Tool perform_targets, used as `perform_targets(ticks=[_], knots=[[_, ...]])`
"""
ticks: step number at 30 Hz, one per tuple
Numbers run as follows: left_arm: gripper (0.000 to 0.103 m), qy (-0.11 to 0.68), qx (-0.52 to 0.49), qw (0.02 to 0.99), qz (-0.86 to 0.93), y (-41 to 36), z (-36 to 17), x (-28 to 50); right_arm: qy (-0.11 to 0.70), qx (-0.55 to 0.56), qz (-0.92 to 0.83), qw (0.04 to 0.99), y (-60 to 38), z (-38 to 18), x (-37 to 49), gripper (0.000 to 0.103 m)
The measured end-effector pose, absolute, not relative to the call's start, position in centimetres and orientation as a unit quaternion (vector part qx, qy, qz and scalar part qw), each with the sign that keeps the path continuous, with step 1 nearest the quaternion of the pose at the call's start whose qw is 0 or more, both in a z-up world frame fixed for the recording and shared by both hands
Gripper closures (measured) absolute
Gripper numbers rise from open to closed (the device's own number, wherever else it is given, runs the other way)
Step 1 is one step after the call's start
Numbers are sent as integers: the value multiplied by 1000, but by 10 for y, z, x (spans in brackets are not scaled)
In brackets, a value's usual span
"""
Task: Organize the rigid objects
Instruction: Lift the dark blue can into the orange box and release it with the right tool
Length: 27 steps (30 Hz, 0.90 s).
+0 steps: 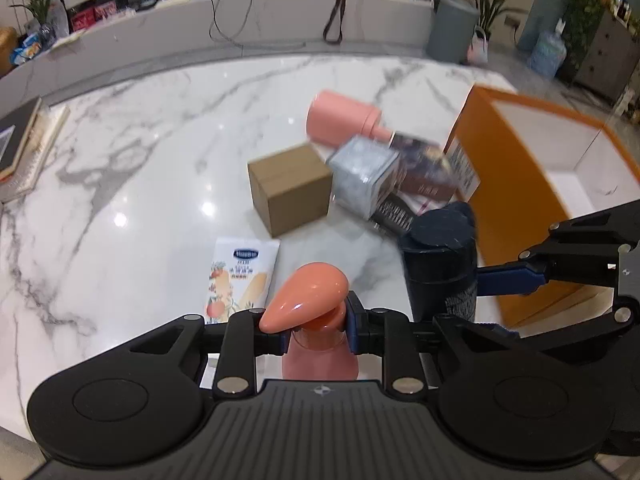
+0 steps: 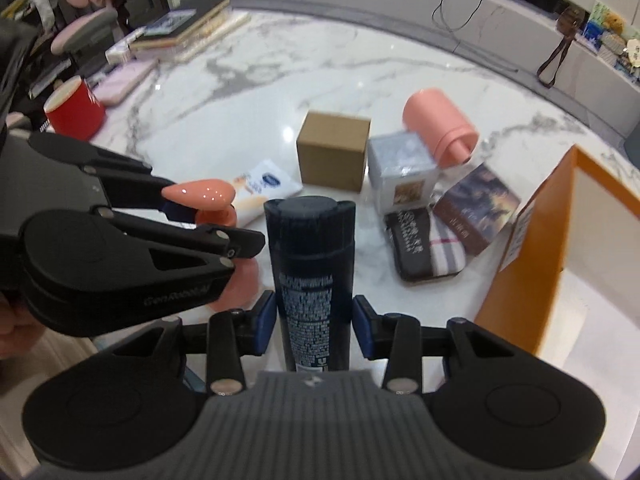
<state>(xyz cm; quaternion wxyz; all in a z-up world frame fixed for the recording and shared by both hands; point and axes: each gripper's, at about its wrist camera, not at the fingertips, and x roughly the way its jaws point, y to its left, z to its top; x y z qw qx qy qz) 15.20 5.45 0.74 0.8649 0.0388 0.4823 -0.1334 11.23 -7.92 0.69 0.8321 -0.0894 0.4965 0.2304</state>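
My left gripper [image 1: 316,330] is shut on the neck of a pink pump bottle [image 1: 304,296], just under its glossy teardrop head. The bottle hangs above the marble table [image 1: 140,184]. My right gripper [image 2: 315,320] is shut on a tall dark blue bottle [image 2: 310,248], with a blue pad pressed on either side of its printed label. In the right wrist view the left gripper [image 2: 208,220] and the pump bottle [image 2: 198,196] sit close to the left of the dark bottle. In the left wrist view the dark bottle [image 1: 438,264] and the right gripper [image 1: 486,300] are at the right.
An open orange box [image 1: 516,216] with a white inside stands at the right. On the table lie a cardboard box [image 1: 290,188], a pink cylinder [image 1: 340,118], a silver cube box [image 1: 362,174], a book [image 1: 424,168] and a white tube [image 1: 240,276]. A red cup [image 2: 74,110] stands far left.
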Motion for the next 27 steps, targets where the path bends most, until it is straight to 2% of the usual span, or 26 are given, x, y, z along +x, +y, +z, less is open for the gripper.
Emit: perform_targets(ticks=[11, 18, 22, 27], knots=[[74, 408, 30, 902, -137, 37, 84, 125, 421, -60, 226, 876, -113, 74, 86, 63], [74, 354, 43, 913, -198, -14, 136, 122, 375, -49, 193, 905, -163, 124, 77, 63], [74, 338, 57, 908, -240, -55, 145, 127, 372, -53, 150, 914, -201, 132, 79, 63], [74, 346, 76, 890, -286, -111, 128, 143, 414, -43, 97, 904, -247, 110, 91, 63]])
